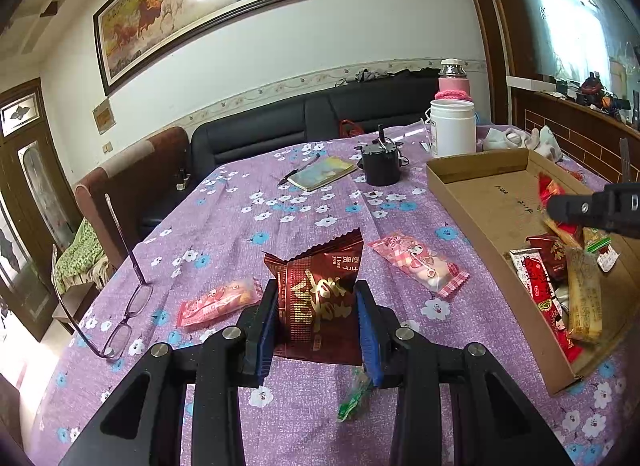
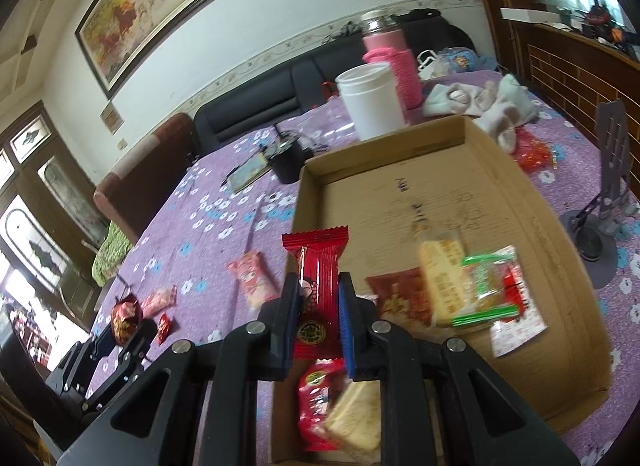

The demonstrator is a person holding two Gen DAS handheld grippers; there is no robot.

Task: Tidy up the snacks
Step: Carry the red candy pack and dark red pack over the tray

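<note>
My left gripper (image 1: 317, 308) is shut on a dark red snack packet with gold lettering (image 1: 318, 298), held just above the purple cloth. A pink packet (image 1: 420, 264) and an orange-pink packet (image 1: 218, 302) lie on the cloth to either side, and a green wrapper (image 1: 354, 396) lies under my right finger. My right gripper (image 2: 319, 298) is shut on a bright red striped packet (image 2: 318, 282), over the near left corner of the cardboard box (image 2: 460, 133). Several snacks lie in the box, among them a beige bar (image 2: 442, 278) and a green-edged packet (image 2: 490, 290).
A white jar (image 2: 370, 101) and a pink flask (image 2: 390, 53) stand behind the box. A dark cup (image 1: 380, 163), a notebook with a pen (image 1: 322, 171) and folded-open glasses (image 1: 128, 294) lie on the cloth. A grey phone stand (image 2: 608, 185) sits to the right of the box.
</note>
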